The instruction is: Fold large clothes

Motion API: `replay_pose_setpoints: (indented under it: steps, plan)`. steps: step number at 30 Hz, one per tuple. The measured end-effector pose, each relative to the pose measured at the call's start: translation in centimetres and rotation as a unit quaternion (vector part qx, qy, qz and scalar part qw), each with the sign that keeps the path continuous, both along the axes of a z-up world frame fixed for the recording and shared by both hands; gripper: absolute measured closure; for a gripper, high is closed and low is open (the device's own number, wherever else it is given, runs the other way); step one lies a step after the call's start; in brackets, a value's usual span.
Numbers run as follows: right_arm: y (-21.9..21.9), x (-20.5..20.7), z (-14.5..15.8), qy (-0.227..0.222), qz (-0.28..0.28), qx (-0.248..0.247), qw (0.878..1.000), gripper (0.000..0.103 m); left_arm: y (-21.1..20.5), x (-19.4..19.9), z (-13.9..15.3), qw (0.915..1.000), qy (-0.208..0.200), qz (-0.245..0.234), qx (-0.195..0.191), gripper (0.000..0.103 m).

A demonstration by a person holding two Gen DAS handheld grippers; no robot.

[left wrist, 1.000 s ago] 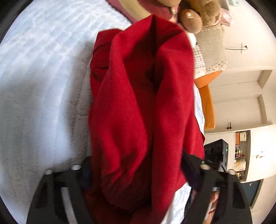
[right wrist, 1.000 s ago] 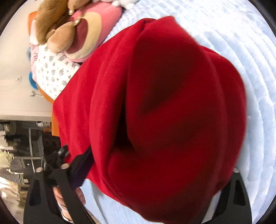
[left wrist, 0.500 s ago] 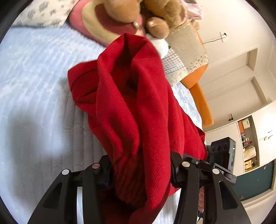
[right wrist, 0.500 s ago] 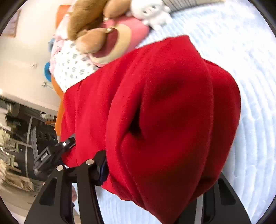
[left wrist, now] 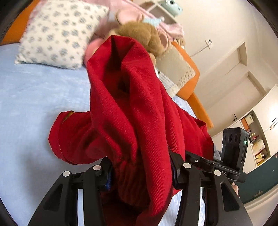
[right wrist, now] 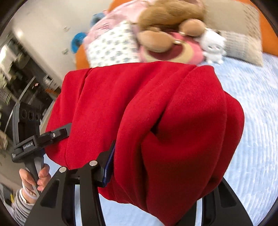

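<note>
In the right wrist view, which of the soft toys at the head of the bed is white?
The small white plush, at the right of the pile, beside the pink bear cushion. The big toy lying above them is brown.

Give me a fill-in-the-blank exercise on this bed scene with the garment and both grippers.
1. The garment bunched between the jaws of the left gripper is ____ in colour.
2. The right gripper is shut on the ____ garment as the left gripper.
3. The brown plush toy sits at the head of the ____, whose cover is pale blue.
4. The cushion is white with a small ____ pattern.

Missing words: red; same; bed; blue
</note>
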State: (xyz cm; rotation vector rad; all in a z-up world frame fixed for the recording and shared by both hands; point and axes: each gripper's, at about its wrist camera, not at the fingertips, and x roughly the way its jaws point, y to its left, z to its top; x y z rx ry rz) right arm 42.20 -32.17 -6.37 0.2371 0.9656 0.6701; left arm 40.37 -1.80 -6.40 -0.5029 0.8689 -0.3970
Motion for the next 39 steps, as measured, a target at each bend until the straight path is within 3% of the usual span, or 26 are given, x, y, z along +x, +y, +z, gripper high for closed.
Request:
replay_pose_setpoints:
  steps: [8,13,20,24,31,36,39]
  plan:
    - [11.0,-3.1,4.4,-0.027,0.063,0.009,0.998,0.056,8.8,-7.9,4.5,0.9979,-0.028,0.058,0.009,0.052]
    - [19.9,-4.7,6.3,-0.041,0.106,0.008,0.993,0.056,16.9,-13.2,7.0,0.994,-0.044,0.099,0.01,0.052]
    - [32.5,-8.0,6.6,-0.042,0.17,0.001,0.984,0.056,27.0,-19.3,7.6,0.9871,-0.044,0.151,0.03,0.052]
    - [39.5,-10.0,5.9,-0.037,0.205,-0.01,0.978,0.056,33.4,-23.0,6.7,0.9811,-0.035,0.188,0.03,0.052]
    - [48.8,-12.9,3.3,-0.033,0.25,-0.018,0.968,0.056,41.0,-27.5,4.7,0.9708,-0.029,0.233,0.051,0.052]
    - [52.4,-15.2,0.5,-0.045,0.263,-0.032,0.963,0.056,44.4,-29.7,1.8,0.9691,-0.031,0.236,0.064,0.052]
    - [53.2,-16.6,-1.7,-0.054,0.266,-0.055,0.961,0.056,44.2,-30.0,-0.7,0.9699,-0.028,0.233,0.066,0.052]
